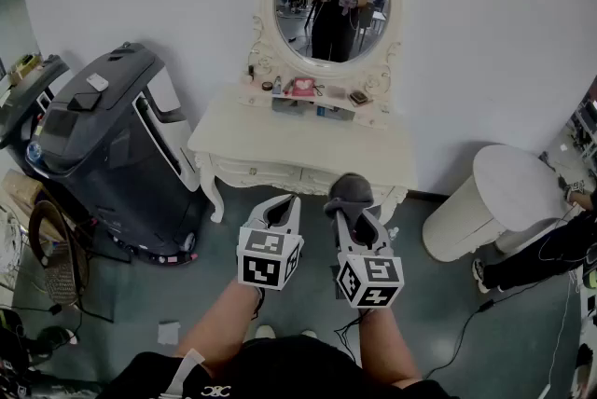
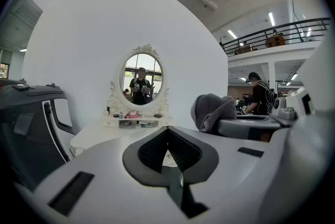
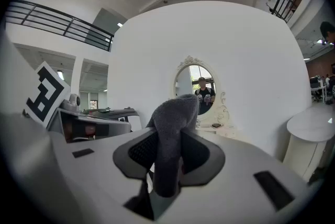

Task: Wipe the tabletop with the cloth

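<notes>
A white dressing table (image 1: pixel 280 141) with an oval mirror (image 1: pixel 333 1) stands against the wall ahead of me. My right gripper (image 1: pixel 352 206) is shut on a grey cloth (image 1: pixel 351 191), which bunches up above its jaws, short of the table's front edge. In the right gripper view the cloth (image 3: pixel 170 134) hangs between the pads (image 3: pixel 138 152). My left gripper (image 1: pixel 280 213) is beside it, shut with nothing held. In the left gripper view the left gripper (image 2: pixel 168 152) points at the table (image 2: pixel 99 134), with the cloth (image 2: pixel 212 110) to the right.
A dark grey machine (image 1: pixel 103 155) stands left of the table. A white round pedestal (image 1: pixel 494 197) is at the right, with someone's leg (image 1: pixel 532 262) beside it. Small items (image 1: pixel 308 89) sit on the shelf under the mirror. Cables lie on the floor.
</notes>
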